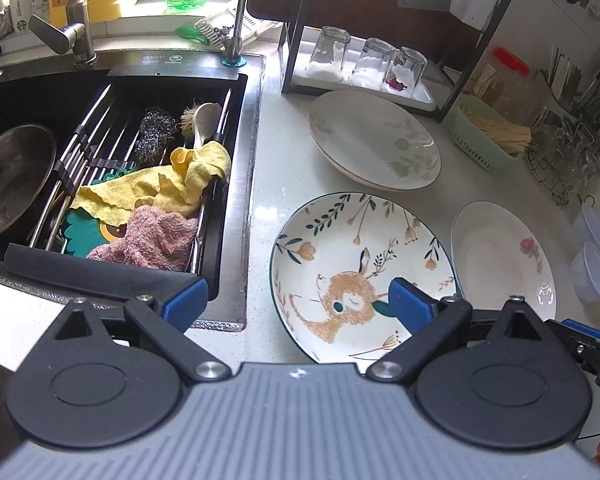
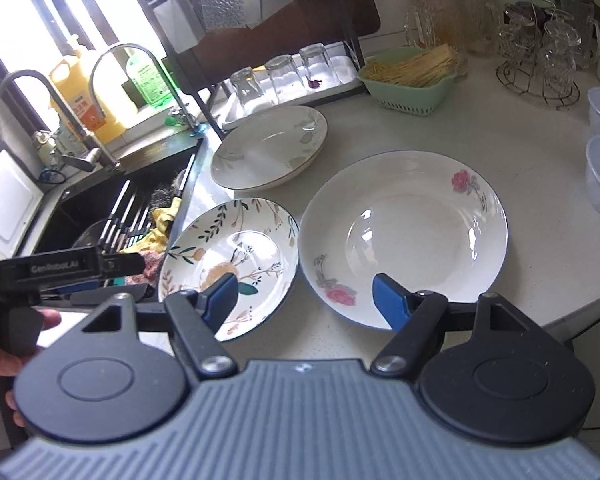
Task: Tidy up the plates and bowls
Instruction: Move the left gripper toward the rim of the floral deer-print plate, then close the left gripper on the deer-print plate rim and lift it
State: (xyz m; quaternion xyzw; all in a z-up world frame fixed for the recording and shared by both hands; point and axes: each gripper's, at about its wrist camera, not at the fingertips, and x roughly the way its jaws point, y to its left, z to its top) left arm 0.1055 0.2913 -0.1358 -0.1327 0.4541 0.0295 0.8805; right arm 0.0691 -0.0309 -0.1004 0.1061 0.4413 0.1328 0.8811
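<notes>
Plates on counter [image 1: 260, 160] beside sink [image 1: 236, 208]: deer plate [image 1: 340, 248], rose plate [image 2: 412, 232], leaf plate [image 1: 372, 140]. Left gripper [image 1: 296, 300] gaping over deer plate; right gripper [image 2: 304, 296] spread above rose plate, both empty.

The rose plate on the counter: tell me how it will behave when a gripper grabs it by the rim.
The rose plate looks glazed and glossy, with bright glare in its well, so the right gripper may slip on it. It appears ceramic, so probably stiff, fairly heavy and breakable if dropped. Its shallow sloping rim lies low on the counter, likely leaving little to pinch.
</notes>
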